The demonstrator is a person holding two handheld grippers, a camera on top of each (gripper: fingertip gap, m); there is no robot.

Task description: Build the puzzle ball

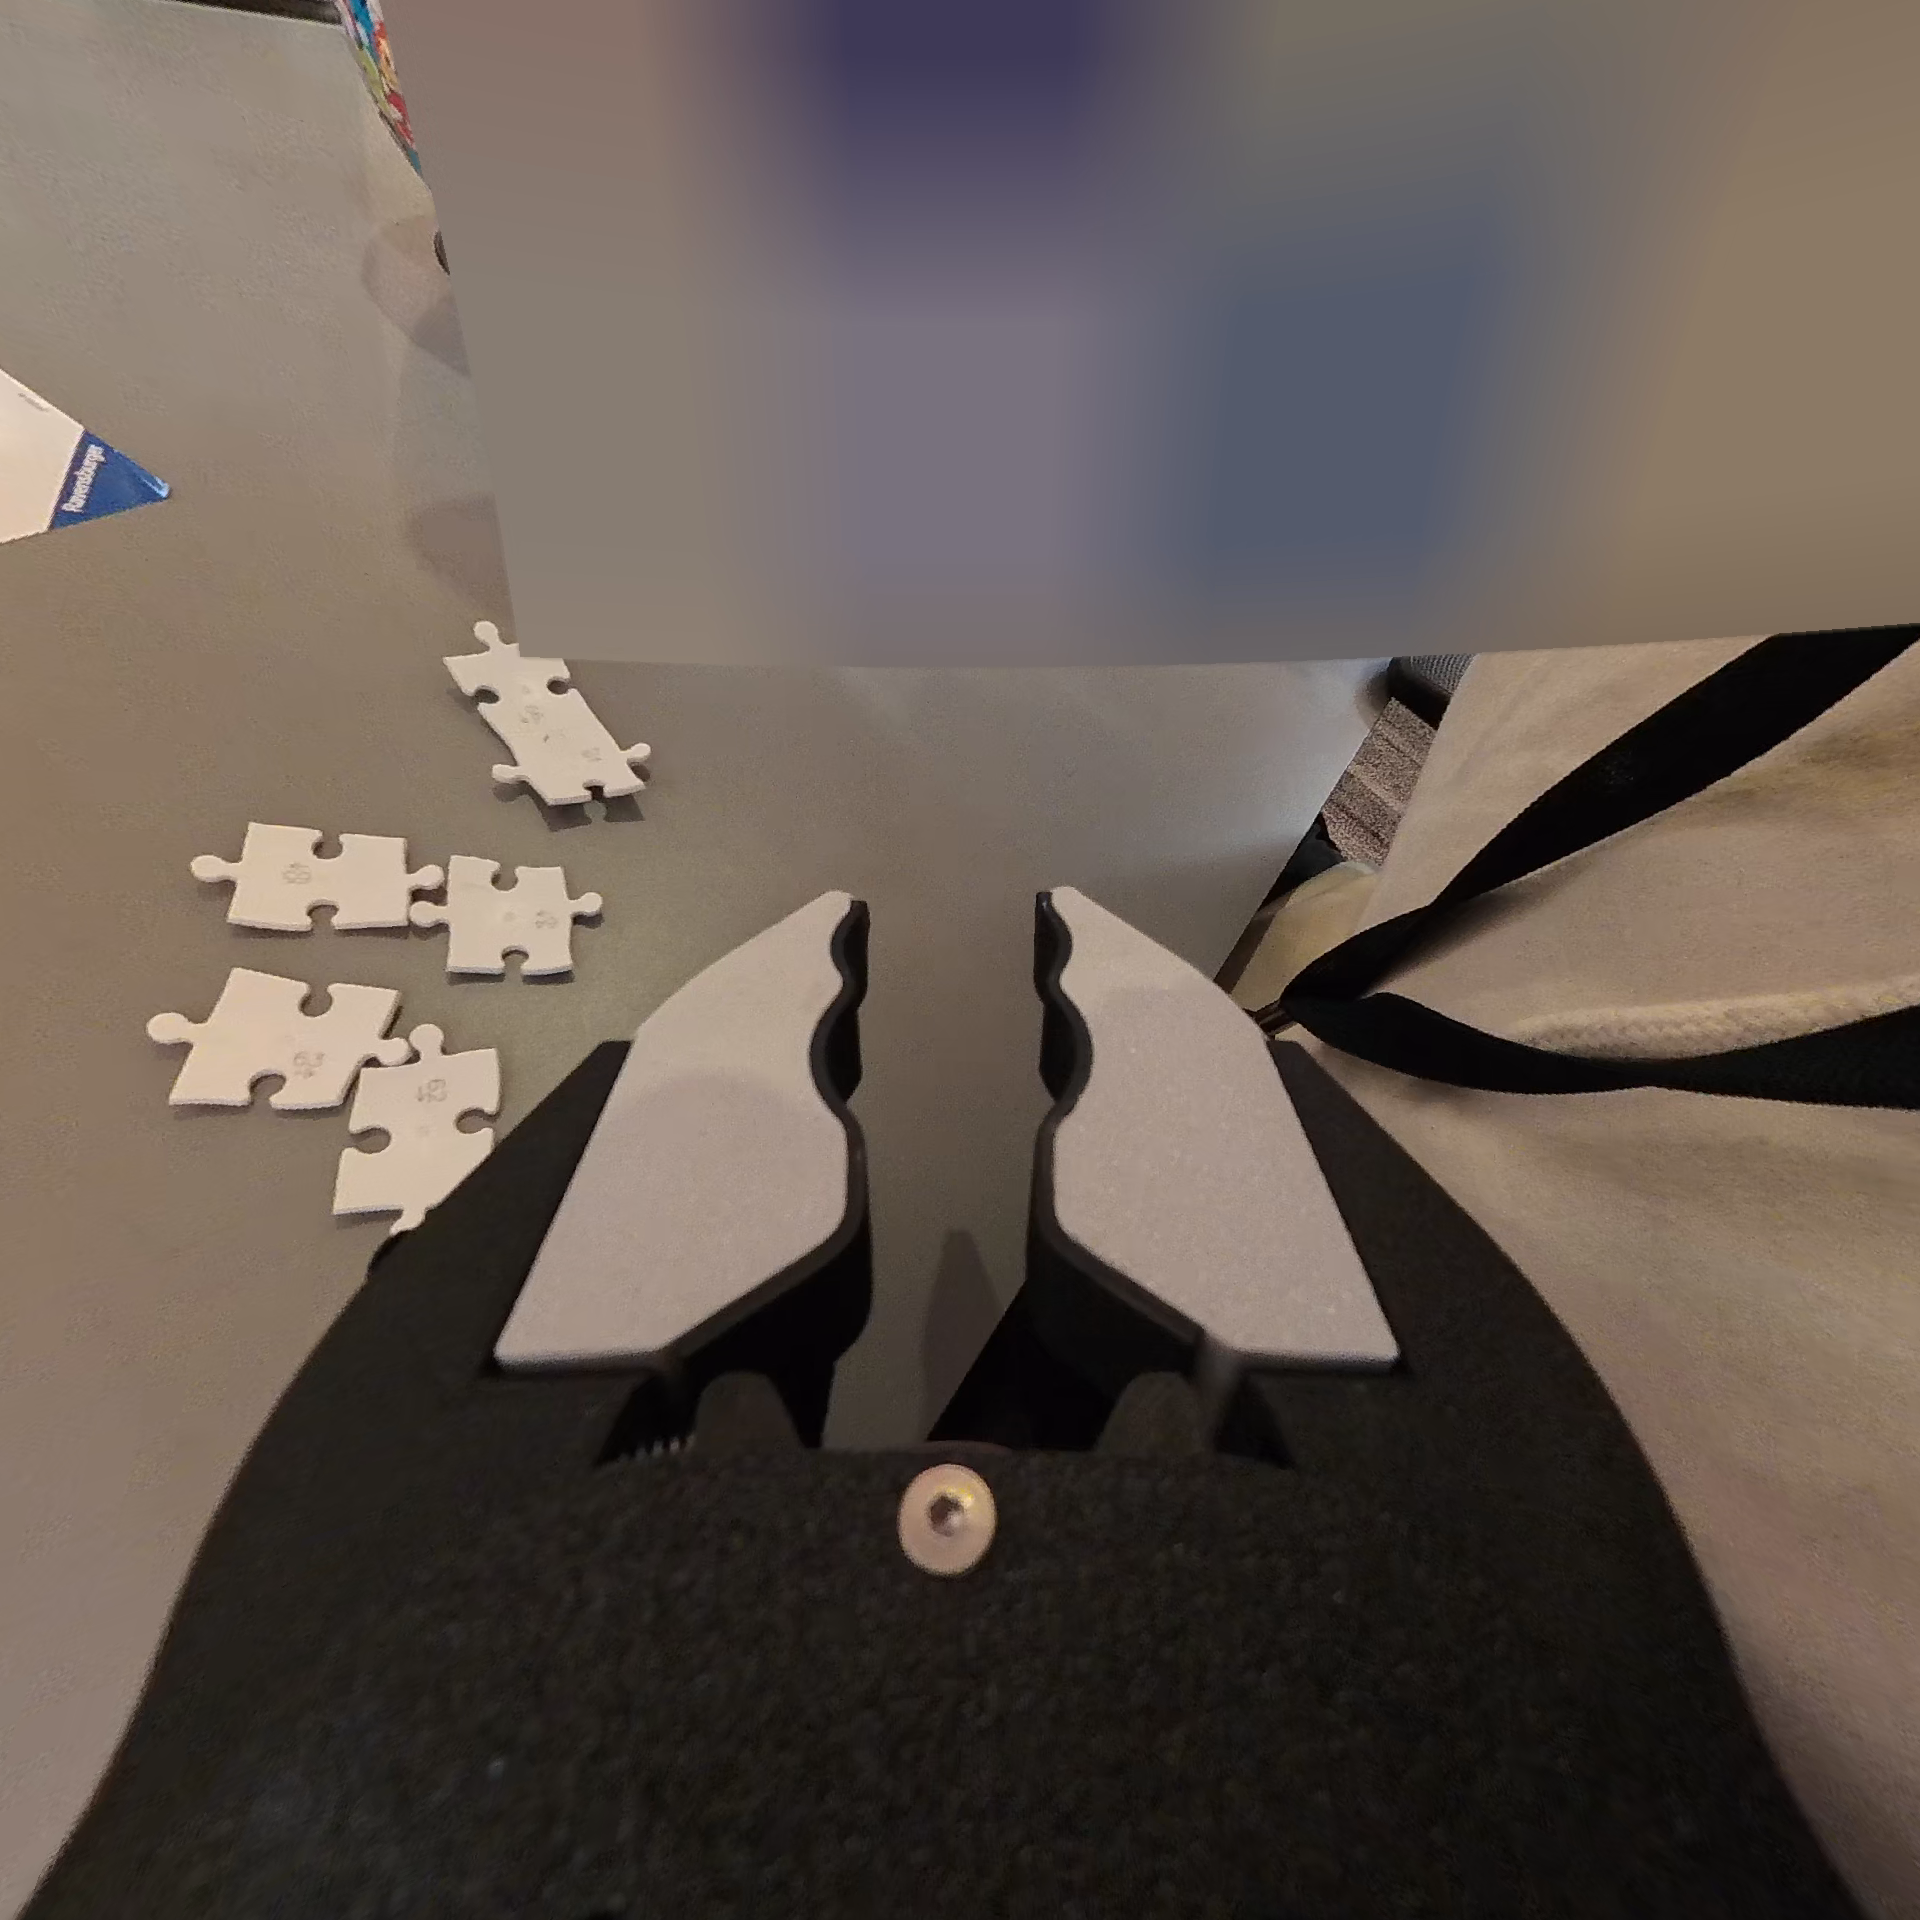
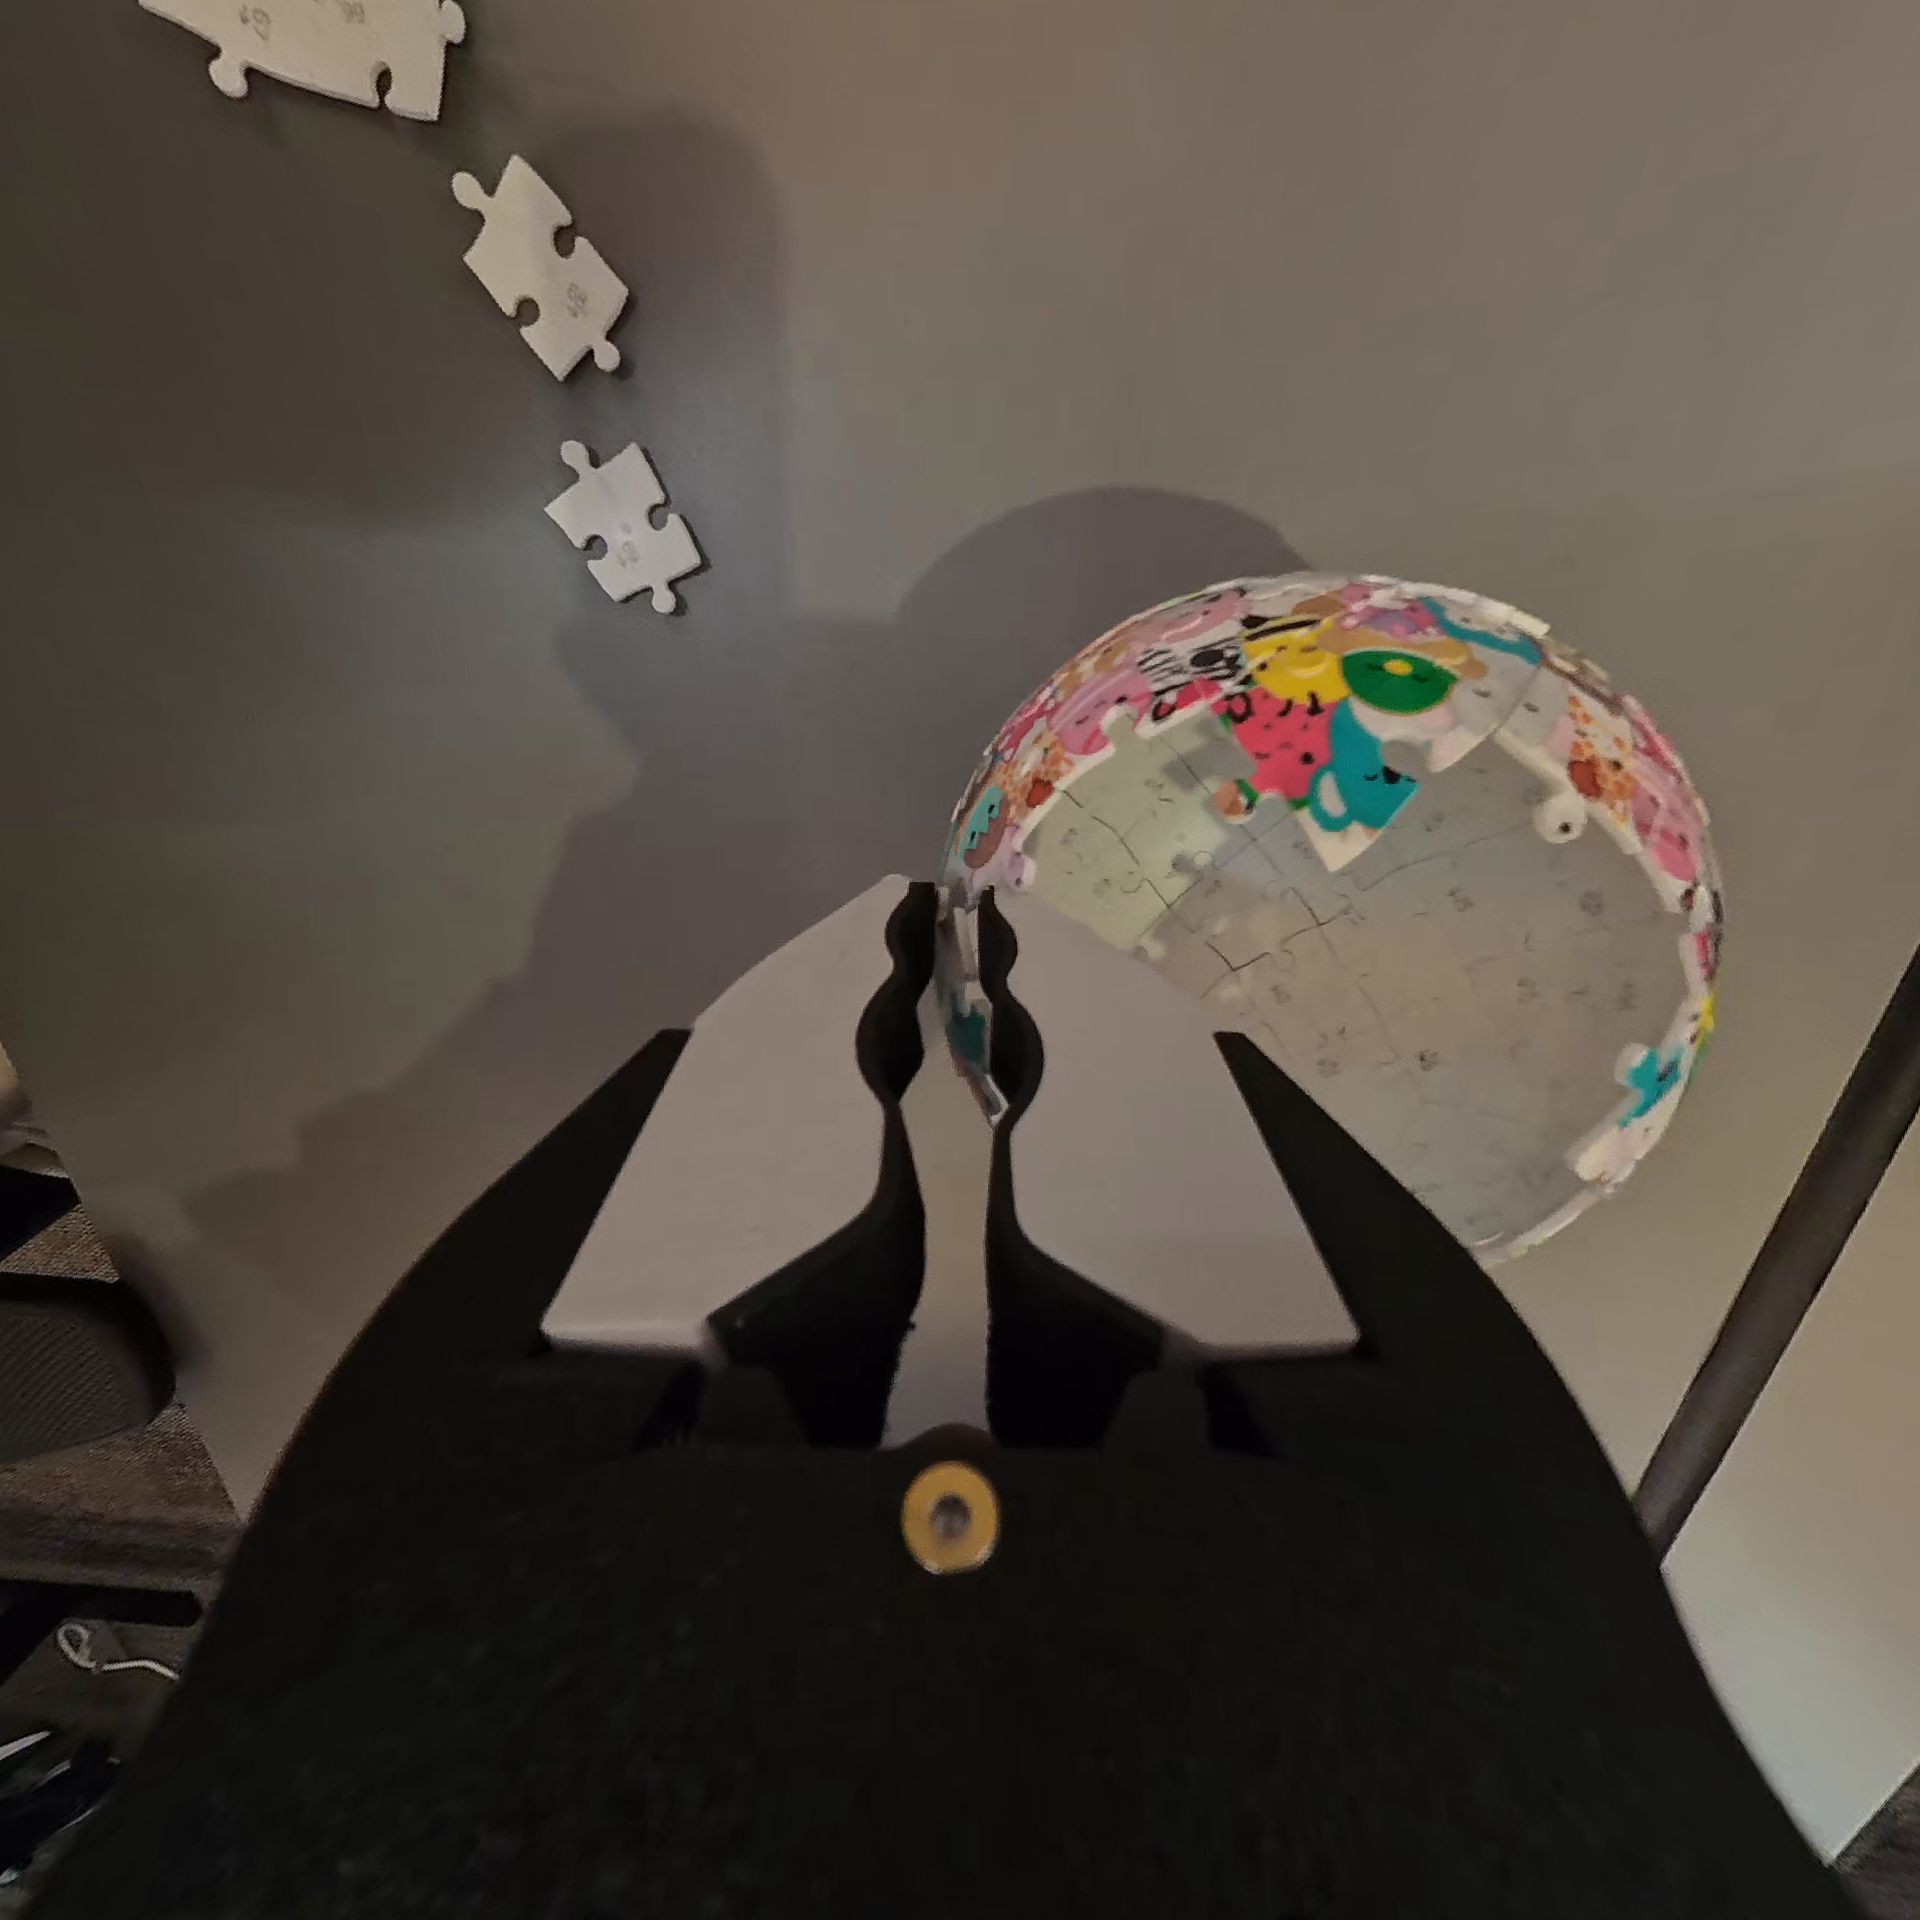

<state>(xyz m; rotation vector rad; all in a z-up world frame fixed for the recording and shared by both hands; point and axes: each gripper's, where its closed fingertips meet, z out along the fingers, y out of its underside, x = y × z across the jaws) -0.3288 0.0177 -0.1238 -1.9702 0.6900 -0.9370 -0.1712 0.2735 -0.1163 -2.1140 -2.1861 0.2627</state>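
In the right wrist view, the partly built puzzle ball (image 2: 1351,894) is a colourful open shell with a pale inside, held up above the grey table (image 2: 1039,312). My right gripper (image 2: 954,904) is shut on the ball's left rim. Loose white pieces lie face down at the upper left: one (image 2: 545,270) and another (image 2: 627,527). In the left wrist view, my left gripper (image 1: 951,920) is open and empty above the table (image 1: 260,675). Several white pieces lie to its left, among them a joined pair (image 1: 545,727), a piece (image 1: 317,878) and another (image 1: 281,1039).
A white and blue box corner (image 1: 73,473) lies at the far left. A person's pale garment with a black strap (image 1: 1558,883) is at the right, past the table edge. A dark bar (image 2: 1787,1236) runs along the right side of the right wrist view. A large blurred patch covers the upper left wrist view. The gap from one gripper's tips to the other's is roughly 30 centimetres.
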